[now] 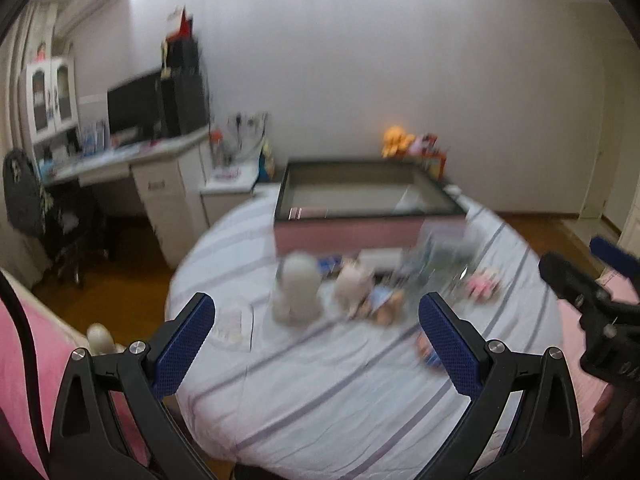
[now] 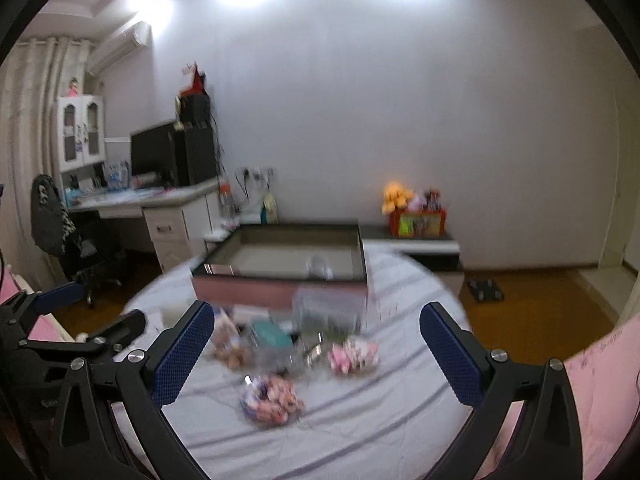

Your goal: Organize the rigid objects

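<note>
Both views are motion-blurred. A pink storage box (image 1: 344, 236) with a dark rim stands open on a bed with a striped sheet (image 1: 320, 380); it also shows in the right wrist view (image 2: 280, 292). In front of it lie small items: a pale grey figure (image 1: 296, 292), a light plush toy (image 1: 354, 284), a pink toy (image 1: 482, 286) (image 2: 354, 356), a multicoloured packet (image 2: 270, 398) and a clear container (image 2: 326, 312). My left gripper (image 1: 316, 344) is open and empty above the sheet, short of the items. My right gripper (image 2: 316, 356) is open and empty, hovering over them.
A white desk (image 1: 132, 160) with a monitor and an office chair (image 1: 48, 216) stand at the left. A low cabinet (image 2: 416, 246) with toys sits against the back wall. Wooden floor (image 2: 532, 304) lies right of the bed. Pink bedding (image 2: 600, 392) is at the near right.
</note>
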A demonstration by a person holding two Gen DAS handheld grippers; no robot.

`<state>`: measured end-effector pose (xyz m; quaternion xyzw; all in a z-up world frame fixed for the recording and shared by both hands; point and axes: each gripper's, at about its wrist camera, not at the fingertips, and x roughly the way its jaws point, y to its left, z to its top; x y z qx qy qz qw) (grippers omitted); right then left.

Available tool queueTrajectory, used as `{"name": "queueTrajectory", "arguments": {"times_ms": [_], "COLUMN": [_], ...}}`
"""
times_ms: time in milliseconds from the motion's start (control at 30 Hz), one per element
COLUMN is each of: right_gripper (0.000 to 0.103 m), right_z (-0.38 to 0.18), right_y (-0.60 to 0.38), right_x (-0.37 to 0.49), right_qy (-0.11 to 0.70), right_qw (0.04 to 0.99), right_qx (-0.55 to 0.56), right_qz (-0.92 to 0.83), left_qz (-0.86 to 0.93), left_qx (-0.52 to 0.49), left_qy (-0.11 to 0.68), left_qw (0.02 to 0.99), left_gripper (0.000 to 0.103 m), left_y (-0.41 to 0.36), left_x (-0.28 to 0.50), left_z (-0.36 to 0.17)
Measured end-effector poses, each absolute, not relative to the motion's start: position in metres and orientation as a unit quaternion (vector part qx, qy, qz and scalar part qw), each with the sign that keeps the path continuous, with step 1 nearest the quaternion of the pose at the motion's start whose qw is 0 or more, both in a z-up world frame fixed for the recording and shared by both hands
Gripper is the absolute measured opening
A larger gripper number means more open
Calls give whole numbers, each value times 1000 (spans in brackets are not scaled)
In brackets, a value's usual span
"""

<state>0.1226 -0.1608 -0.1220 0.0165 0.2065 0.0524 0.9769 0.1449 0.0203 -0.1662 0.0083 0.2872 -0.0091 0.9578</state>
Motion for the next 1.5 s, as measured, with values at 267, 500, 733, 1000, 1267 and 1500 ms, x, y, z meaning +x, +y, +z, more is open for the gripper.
{"name": "queueTrajectory", "arguments": {"times_ms": [267,500,733,1000,1267,1500], "right_gripper": [103,103,68,68,68,68], "right_z": [-212,-236,-232,-208,-183,-182], "right_y": [-145,-125,-147,-168,-163,-154], "right_x": [171,197,199,194,213,237], "right_qy": [345,383,374,333,303,305], "right_qw": [934,918,919,935,944,942], "right_qx": [44,30,40,50,39,34], "right_qz": [83,95,117,113,122,133], "left_qz": [-2,7,0,12,33,32], "left_qx": [-6,-25,-46,-39,-38,-12], "left_qy": [346,365,372,372,380,388], "left_qw": [938,931,927,927,924,921], "left_gripper": [103,103,103,103,103,77], "left_y": [40,52,50,50,57,50], "left_x": [160,174,190,217,257,278], "left_z": [-207,-220,-223,-223,-225,-233]}}
